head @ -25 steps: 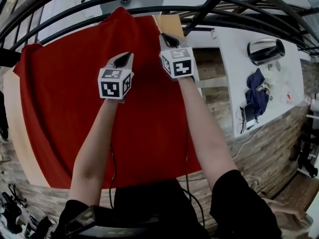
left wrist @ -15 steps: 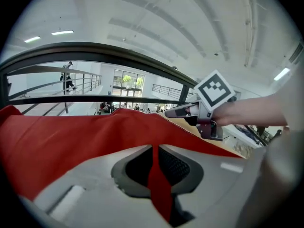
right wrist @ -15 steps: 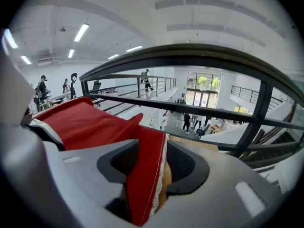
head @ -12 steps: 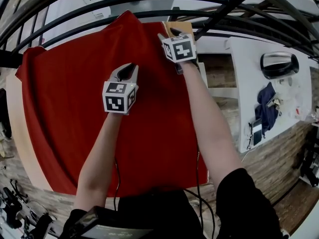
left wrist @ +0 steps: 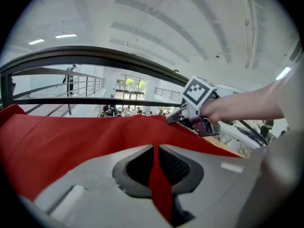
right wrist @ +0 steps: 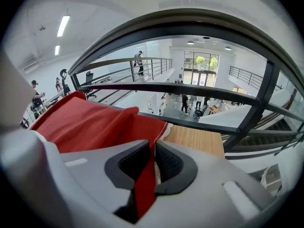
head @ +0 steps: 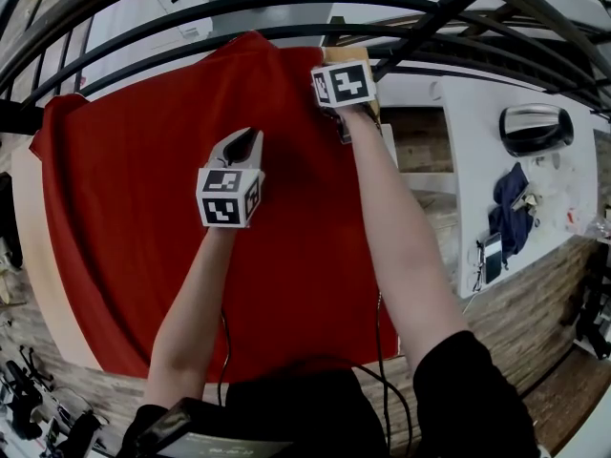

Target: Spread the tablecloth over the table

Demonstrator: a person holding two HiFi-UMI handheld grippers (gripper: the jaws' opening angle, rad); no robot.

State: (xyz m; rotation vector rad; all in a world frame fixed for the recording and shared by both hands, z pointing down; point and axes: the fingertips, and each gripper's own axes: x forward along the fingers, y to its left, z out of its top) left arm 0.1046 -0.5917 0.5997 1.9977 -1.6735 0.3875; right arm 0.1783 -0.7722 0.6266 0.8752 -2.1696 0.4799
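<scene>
The red tablecloth (head: 143, 179) lies over the wooden table (head: 29, 246), whose bare wood shows along the left edge and at the far right corner (right wrist: 194, 139). My left gripper (head: 246, 141) sits over the cloth's middle, shut on a pinched fold of it (left wrist: 156, 151). My right gripper (right wrist: 153, 148) is at the cloth's far right edge by that corner. Its jaws have just been closing and now press on the red hem between them. In the head view its marker cube (head: 342, 82) hides its jaws. The left gripper view shows the right gripper (left wrist: 172, 119) low on the cloth.
A black railing (head: 286, 8) curves along the table's far side. To the right stands a white table (head: 449, 208) with a dark blue cloth (head: 516, 194), a black rounded object (head: 535, 127) and a phone (head: 492, 256). A cable (head: 380, 332) hangs by my right arm.
My right gripper has moved away and down to the cloth's far right edge and closed on the hem. The left gripper has sunk slightly, still holding its fold.
</scene>
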